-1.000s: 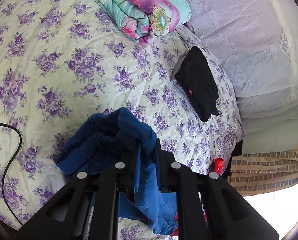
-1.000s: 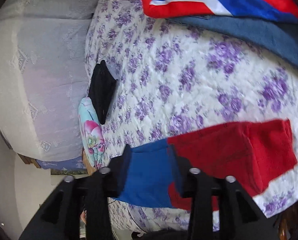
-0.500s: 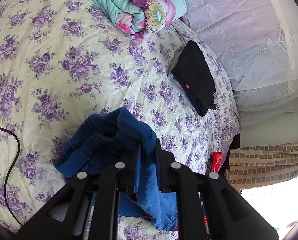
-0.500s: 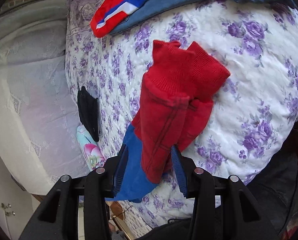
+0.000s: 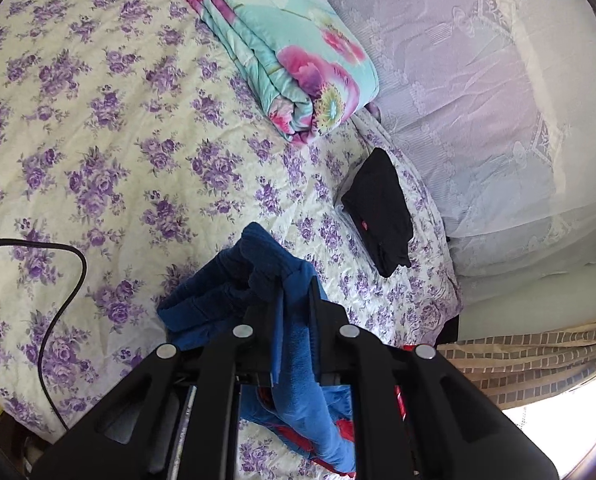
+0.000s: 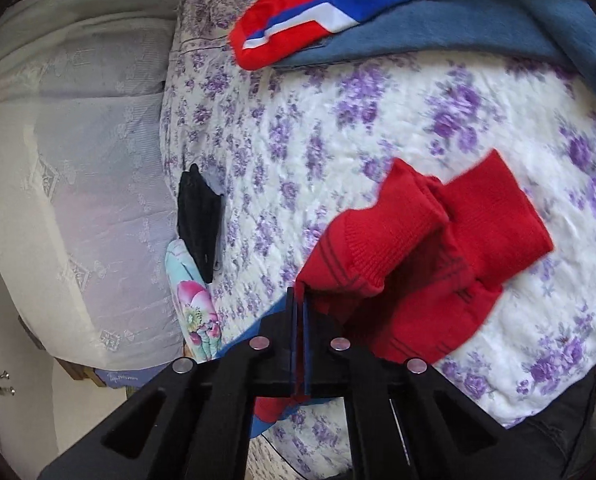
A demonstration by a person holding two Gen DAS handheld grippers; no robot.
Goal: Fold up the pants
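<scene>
The pants are blue fleece (image 5: 226, 292) with red ribbed cuffs (image 6: 438, 256), lifted off the purple-flowered bedsheet (image 5: 118, 140). My left gripper (image 5: 296, 292) is shut on a bunched blue fold, which hangs down between its fingers. In the right wrist view my right gripper (image 6: 300, 308) has its jaws closing to a tight pinch on a thin edge of the pants. A strip of blue shows between the pads, and the red cuffs flop out to the right of the fingertips. Neither gripper shows in the other's view.
A rolled floral quilt (image 5: 294, 60) lies at the head of the bed, with a folded black garment (image 5: 382, 208) near the lace net (image 5: 478, 100). A black cable (image 5: 66, 280) crosses the sheet at left. A red-blue-white garment (image 6: 330, 8) and denim (image 6: 458, 28) lie further off.
My right gripper's jaws have closed from wide apart to a pinch on the pants' edge, and the red cuffs swung right. My left gripper rose and drew back with the blue fold still in it.
</scene>
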